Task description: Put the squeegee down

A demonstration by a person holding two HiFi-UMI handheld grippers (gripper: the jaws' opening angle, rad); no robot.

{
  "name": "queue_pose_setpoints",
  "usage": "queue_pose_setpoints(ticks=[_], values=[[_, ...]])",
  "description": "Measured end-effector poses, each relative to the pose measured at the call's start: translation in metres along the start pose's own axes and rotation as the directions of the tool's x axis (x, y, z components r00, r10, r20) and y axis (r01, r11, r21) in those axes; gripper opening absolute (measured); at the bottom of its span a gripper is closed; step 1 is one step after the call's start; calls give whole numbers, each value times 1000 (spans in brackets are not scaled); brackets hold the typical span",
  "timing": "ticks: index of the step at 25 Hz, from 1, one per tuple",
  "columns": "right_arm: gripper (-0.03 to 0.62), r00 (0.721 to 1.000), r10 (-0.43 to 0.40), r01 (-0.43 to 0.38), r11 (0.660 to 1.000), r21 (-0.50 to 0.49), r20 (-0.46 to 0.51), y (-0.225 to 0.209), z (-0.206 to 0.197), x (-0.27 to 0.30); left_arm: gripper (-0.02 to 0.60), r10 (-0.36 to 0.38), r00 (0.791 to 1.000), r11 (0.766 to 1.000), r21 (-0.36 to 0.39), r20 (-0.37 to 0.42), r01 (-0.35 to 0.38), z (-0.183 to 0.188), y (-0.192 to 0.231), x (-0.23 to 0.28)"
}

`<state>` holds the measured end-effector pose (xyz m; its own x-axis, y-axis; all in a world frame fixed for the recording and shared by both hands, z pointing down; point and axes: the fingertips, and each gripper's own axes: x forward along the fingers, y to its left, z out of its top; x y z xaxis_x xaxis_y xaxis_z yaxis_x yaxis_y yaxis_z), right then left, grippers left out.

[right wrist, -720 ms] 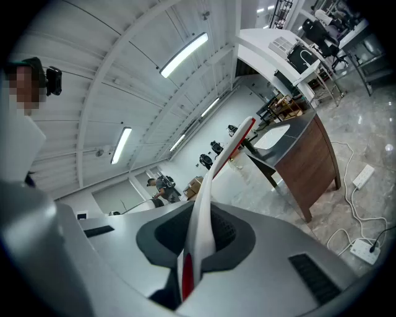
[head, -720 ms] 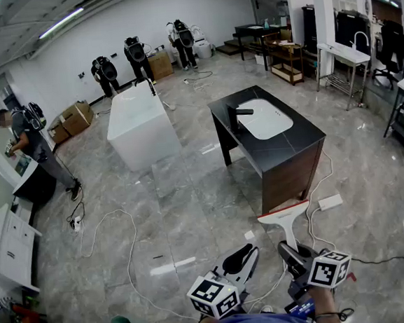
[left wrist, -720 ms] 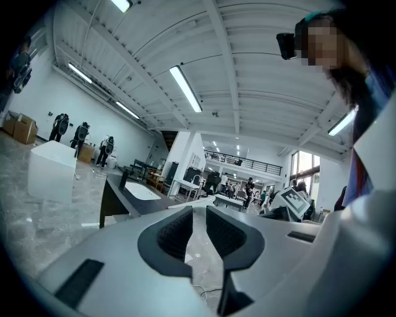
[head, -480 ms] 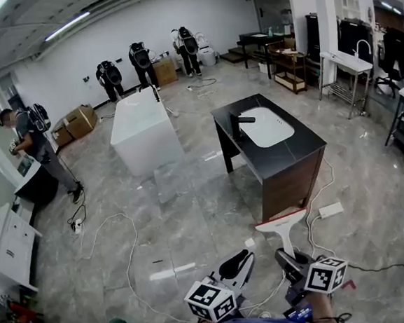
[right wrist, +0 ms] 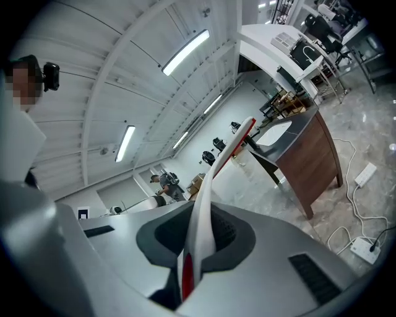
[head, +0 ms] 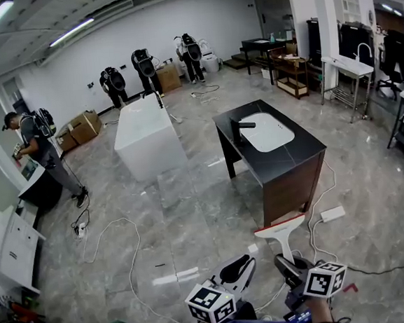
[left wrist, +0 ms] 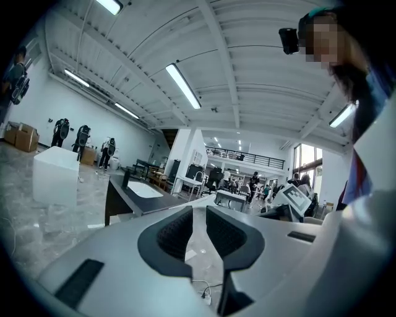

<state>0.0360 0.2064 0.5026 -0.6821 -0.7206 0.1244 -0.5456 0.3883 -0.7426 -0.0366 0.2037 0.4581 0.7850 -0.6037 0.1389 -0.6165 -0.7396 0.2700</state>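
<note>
The squeegee (head: 282, 230) is white with a red-edged blade and stands blade-up above the grey floor at the bottom of the head view. My right gripper (head: 289, 262) is shut on its handle. In the right gripper view the handle (right wrist: 204, 210) runs up between the black pads (right wrist: 232, 238) toward the dark vanity. My left gripper (head: 238, 265) hangs just to the left of it, apart from the squeegee. Its jaws (left wrist: 196, 232) are drawn together to a thin slit with nothing between them.
A black vanity (head: 306, 148) with a white sink (head: 266, 130) stands just ahead on the right. A white tub (head: 146, 130) stands farther back. Cables (head: 124, 231) and a power strip (head: 332, 214) lie on the floor. People stand by the far wall and at the left.
Both grippers and the squeegee sit slightly lower in the head view as the view tilts up. The right gripper's hold on the handle is unchanged.
</note>
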Motion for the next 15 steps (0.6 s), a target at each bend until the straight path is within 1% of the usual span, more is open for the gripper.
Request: queue_pose_setpoints(ticks=[4, 8, 10, 12, 15], values=[[38, 1000, -24, 24, 1000, -6, -17, -2, 2, 1, 66, 8, 1000, 1000, -8, -3, -8, 0, 6, 3], [38, 1000, -6, 6, 1000, 20, -5, -13, 4, 5, 66, 1, 1000, 1000, -14, -2, -1, 1, 11, 13], [38, 1000, -13, 13, 1000, 26, -4, -21, 8, 9, 66, -5, 1000, 1000, -10, -4, 5, 0, 14, 18], [38, 999, -33, 33, 999, 27, -15, -28, 13, 15, 66, -5, 1000, 1000, -9, -13, 5, -2, 23, 25], [38, 999, -40, 41, 998, 38, -24, -45, 22, 30, 66, -1, 1000, 1000, -25, -19, 1, -1, 44, 42]])
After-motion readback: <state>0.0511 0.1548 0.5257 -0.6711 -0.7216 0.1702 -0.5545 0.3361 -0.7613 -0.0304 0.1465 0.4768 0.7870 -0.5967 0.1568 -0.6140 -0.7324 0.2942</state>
